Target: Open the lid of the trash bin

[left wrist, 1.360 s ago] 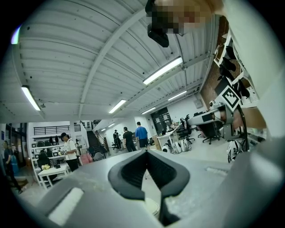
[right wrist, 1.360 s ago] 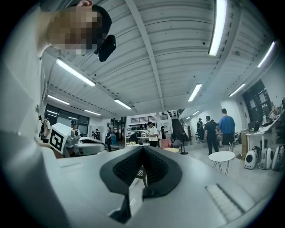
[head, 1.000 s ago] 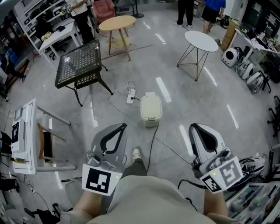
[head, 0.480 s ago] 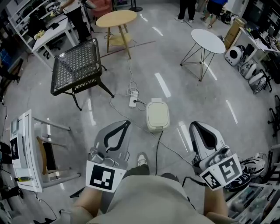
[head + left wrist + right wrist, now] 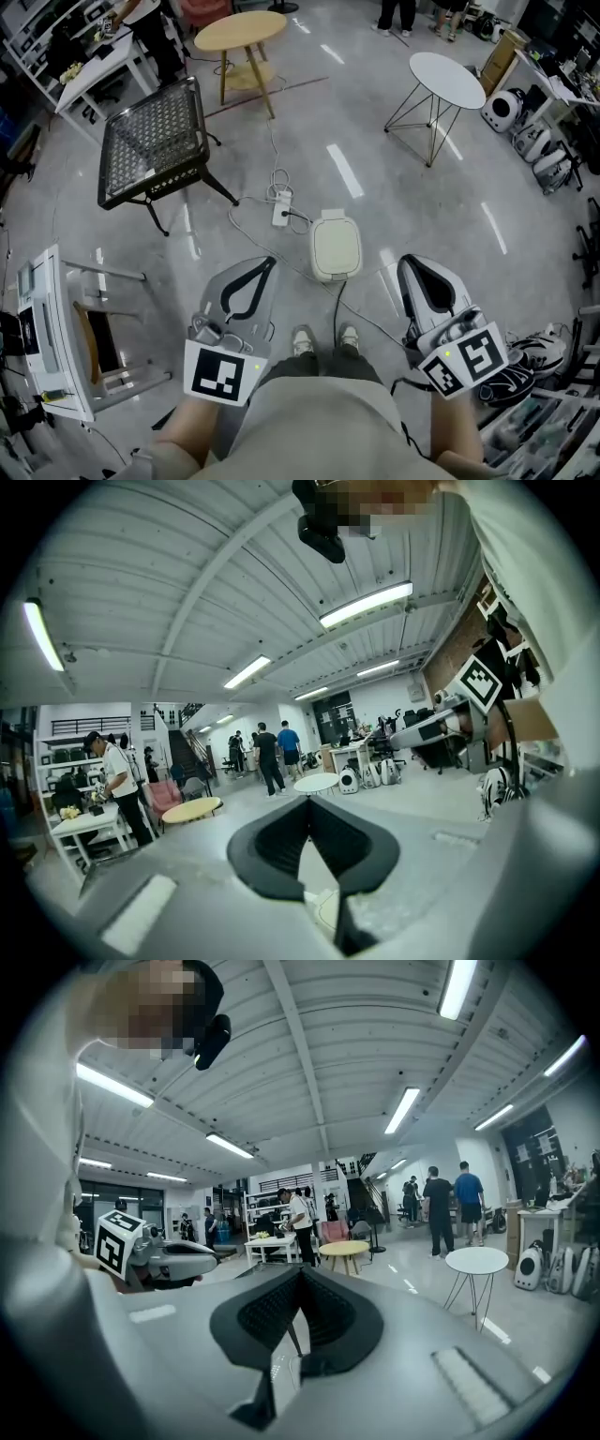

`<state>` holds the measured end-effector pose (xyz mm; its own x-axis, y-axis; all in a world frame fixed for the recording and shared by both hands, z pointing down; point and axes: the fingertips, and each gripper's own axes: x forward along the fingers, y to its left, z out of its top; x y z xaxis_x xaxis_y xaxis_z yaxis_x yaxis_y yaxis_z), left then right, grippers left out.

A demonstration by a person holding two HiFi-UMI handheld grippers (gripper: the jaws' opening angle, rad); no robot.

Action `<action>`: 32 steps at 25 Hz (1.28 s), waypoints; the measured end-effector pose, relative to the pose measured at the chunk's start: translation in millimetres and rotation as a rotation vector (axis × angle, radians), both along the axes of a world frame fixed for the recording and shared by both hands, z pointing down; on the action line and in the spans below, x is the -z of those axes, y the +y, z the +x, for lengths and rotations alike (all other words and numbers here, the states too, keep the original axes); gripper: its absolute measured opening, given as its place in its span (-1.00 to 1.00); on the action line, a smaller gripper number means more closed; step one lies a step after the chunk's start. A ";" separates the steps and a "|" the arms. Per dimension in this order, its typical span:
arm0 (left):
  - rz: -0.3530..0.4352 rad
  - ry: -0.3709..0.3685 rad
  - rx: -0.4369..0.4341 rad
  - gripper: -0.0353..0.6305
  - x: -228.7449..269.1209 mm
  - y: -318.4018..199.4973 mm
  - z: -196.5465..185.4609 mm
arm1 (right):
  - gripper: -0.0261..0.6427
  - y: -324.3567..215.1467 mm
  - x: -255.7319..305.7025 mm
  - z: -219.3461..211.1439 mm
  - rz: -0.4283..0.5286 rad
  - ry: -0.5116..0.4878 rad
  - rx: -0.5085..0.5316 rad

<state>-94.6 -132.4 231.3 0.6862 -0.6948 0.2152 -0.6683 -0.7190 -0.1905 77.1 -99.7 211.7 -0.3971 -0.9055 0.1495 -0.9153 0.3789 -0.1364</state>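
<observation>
The trash bin [image 5: 336, 247] is a small cream bin with its lid down, standing on the grey floor just ahead of the person's shoes [image 5: 302, 339]. In the head view my left gripper [image 5: 265, 268] hovers to the bin's near left, its jaws closed into a loop with nothing in them. My right gripper [image 5: 410, 265] hovers to the bin's near right, also shut and empty. Neither touches the bin. Both gripper views look out level across the room, with the left gripper [image 5: 307, 806] and right gripper [image 5: 300, 1274] showing joined tips.
A white power strip [image 5: 281, 208] and cables lie on the floor behind the bin. A black mesh table [image 5: 150, 141] stands far left, a round wooden table [image 5: 242, 30] behind it, a white round table [image 5: 446, 80] far right. A white rack [image 5: 47, 319] is at the left.
The person has stepped forward, so the bin now lies close in front of both shoes. Both grippers keep the same shut pose on either side.
</observation>
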 end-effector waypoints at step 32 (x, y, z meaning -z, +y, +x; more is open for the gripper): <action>-0.430 -0.140 0.023 -0.89 -447.8 -61.0 66.6 | -0.91 -58.2 -527.9 14.2 -0.637 -0.028 0.101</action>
